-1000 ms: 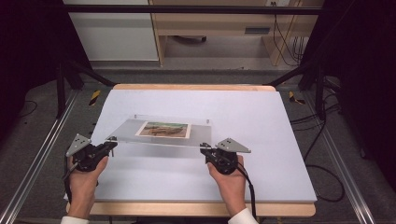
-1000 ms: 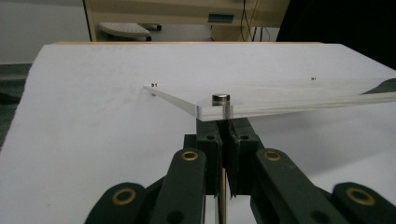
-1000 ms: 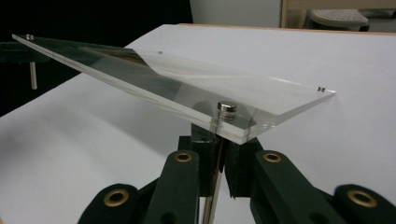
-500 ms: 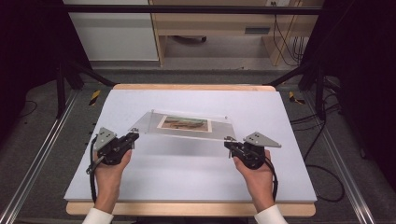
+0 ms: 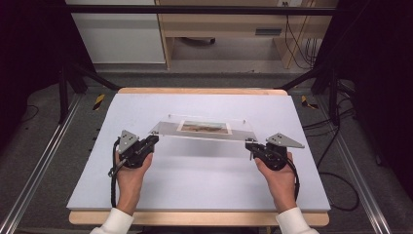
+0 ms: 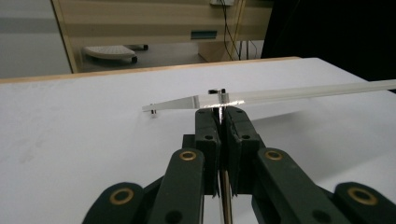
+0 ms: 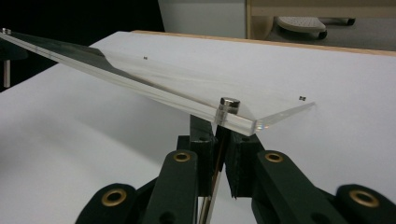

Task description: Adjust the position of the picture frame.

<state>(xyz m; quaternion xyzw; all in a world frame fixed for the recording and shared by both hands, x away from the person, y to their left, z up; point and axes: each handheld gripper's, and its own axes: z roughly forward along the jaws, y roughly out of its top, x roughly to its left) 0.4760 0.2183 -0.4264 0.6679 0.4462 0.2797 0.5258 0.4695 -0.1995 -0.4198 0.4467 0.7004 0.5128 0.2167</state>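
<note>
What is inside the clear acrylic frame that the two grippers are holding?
Inside the clear frame lies one small picture, brownish and blurred; its subject cannot be read. The left hand-held gripper and right hand-held gripper grip the near corners. The picture's back is hidden.

Clear glossy acrylic frame (image 5: 204,129) with polished edges, small shiny metal stud (image 7: 229,102) set at its corner, matt white table covering (image 5: 195,180), smooth and paper-like, pale wooden table edge (image 5: 195,219), matt black plastic right gripper (image 7: 219,135) fitted with brass-coloured rivets
</note>
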